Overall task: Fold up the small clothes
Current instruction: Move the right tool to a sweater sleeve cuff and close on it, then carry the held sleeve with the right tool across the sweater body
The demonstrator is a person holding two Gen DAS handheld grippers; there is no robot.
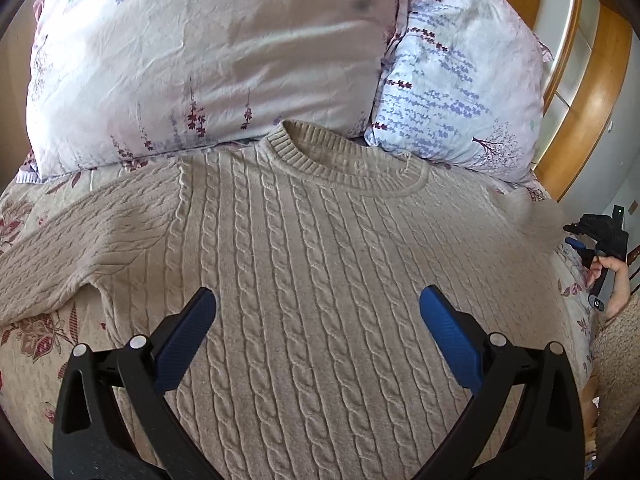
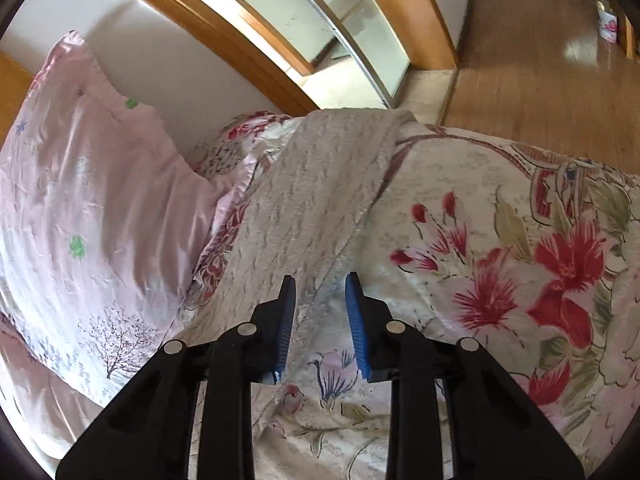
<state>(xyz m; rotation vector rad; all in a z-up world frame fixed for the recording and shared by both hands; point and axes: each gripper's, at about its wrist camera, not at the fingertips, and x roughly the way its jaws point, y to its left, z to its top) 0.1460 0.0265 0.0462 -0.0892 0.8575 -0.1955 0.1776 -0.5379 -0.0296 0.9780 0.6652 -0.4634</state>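
beige cable-knit sweater [image 1: 304, 248] lies flat on the floral bedspread [image 2: 500, 248], collar at the pillows [image 1: 208, 60]. left gripper [image 1: 318, 308] gapes wide; right gripper [image 2: 320, 284] stands narrowly apart astride its sleeve [image 2: 320, 184] by the bed edge; grip unclear.

Bright daylight washes both fisheye views, glaring off the glossy brown wooden floor [image 2: 532, 52] and sheening the pale pink satin pillow [image 2: 80, 184]; edges bow and darken, and the beige cable-knit sweater [image 2: 320, 200] blurs softly.
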